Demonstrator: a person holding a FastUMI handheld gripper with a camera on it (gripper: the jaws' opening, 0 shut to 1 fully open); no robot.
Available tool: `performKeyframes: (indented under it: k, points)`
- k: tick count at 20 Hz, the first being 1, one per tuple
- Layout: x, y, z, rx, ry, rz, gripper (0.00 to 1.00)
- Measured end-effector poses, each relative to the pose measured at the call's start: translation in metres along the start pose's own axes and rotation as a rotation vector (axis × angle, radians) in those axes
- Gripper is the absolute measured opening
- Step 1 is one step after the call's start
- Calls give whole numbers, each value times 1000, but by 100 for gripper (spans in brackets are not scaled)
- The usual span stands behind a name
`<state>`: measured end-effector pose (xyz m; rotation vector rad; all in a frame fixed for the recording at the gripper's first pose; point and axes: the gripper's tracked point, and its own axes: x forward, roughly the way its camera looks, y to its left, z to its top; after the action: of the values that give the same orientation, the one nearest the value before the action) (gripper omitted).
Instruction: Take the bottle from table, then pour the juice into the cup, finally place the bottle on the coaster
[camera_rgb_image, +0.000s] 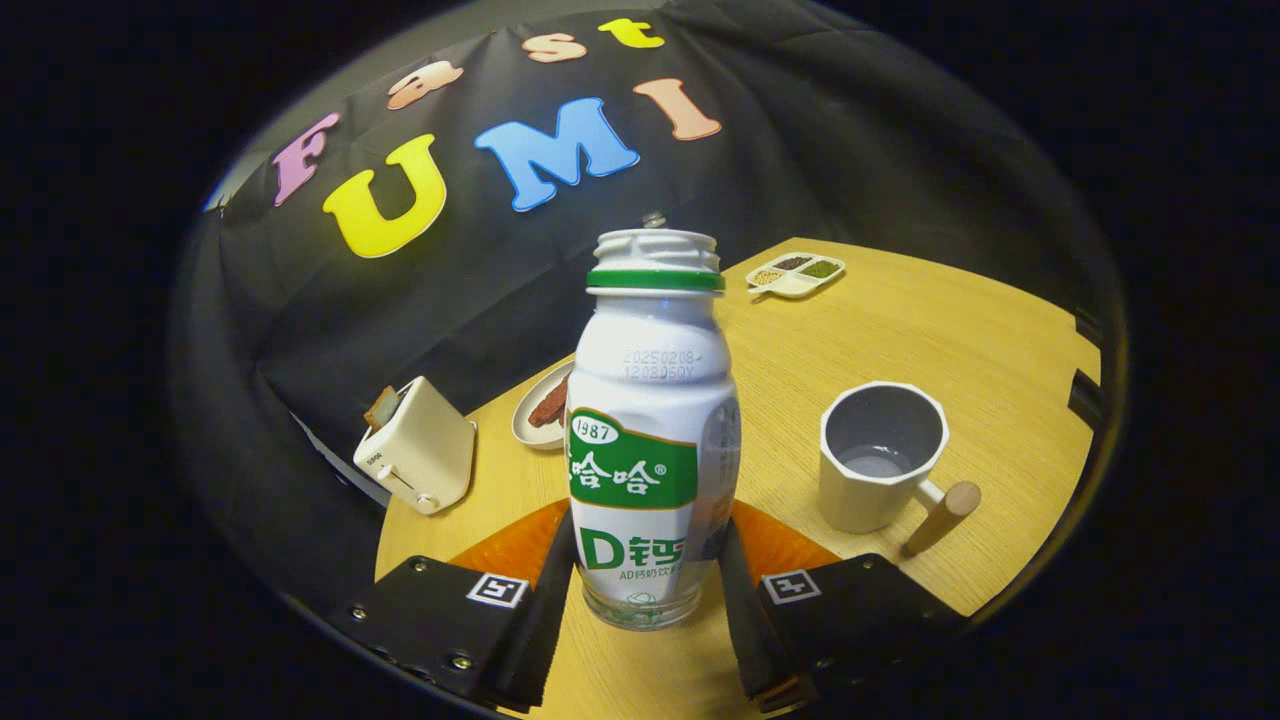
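A white bottle (650, 400) with a green label and a green neck ring stands upright between my fingers, its mouth uncapped. My gripper (648, 530) is shut on its lower body, one black finger pressing each side. An orange coaster (510, 550) lies on the wooden table (900, 330) just behind the bottle's base, showing on both sides of it. I cannot tell whether the base touches the coaster or the table. To the right of the fingers stands a white cup (880, 460) with a wooden handle and a pale pool at its bottom.
A cream toaster (418, 458) with a slice in it sits ahead on the left near the table's edge. Behind the bottle is a small plate (545, 405) with brown food. A divided dish (795, 273) of seeds rests at the far side.
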<state>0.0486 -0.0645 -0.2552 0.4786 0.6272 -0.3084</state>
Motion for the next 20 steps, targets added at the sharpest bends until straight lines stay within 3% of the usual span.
performKeyframes:
  k: [5,15,20]
  points:
    - [9,7,8,-174,-46,-47,70]
    - [25,22,35,-369,-175,-144,70]
    - [41,40,47,-418,-222,-142,70]
